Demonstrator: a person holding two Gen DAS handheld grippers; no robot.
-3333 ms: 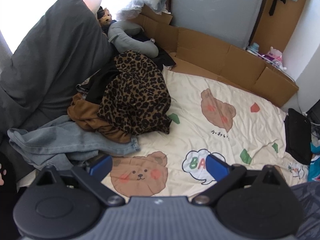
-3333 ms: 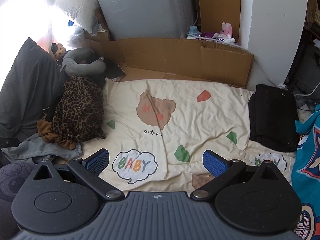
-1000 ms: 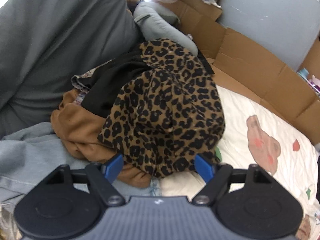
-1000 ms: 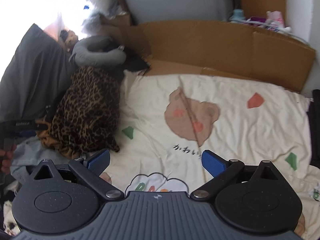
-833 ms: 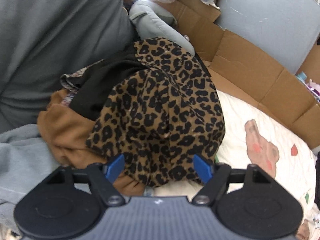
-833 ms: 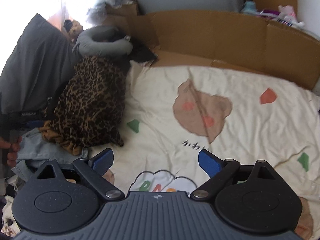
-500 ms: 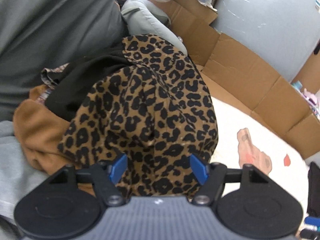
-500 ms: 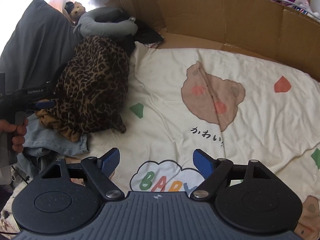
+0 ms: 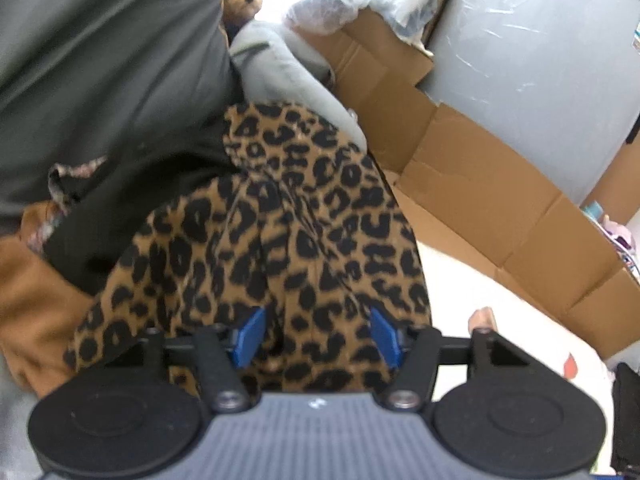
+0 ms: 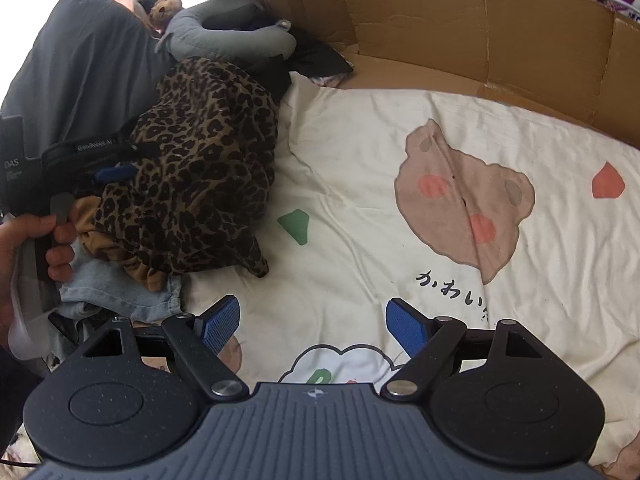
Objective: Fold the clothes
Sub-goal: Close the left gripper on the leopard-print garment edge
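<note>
Cream bedding printed with bears spreads before you, cardboard walling its far edge. Your left gripper sits with jaws spread wide over the leopard-print garment, which tops the clothes pile against the grey pillow, nothing pinched. Your right gripper hovers wide open above the bedding, holding nothing.

Left gripper fingers parted; right gripper fingers spread wide.

Left tongs spread wide over leopard-print garment, black cloth and brown cloth beside it
</note>
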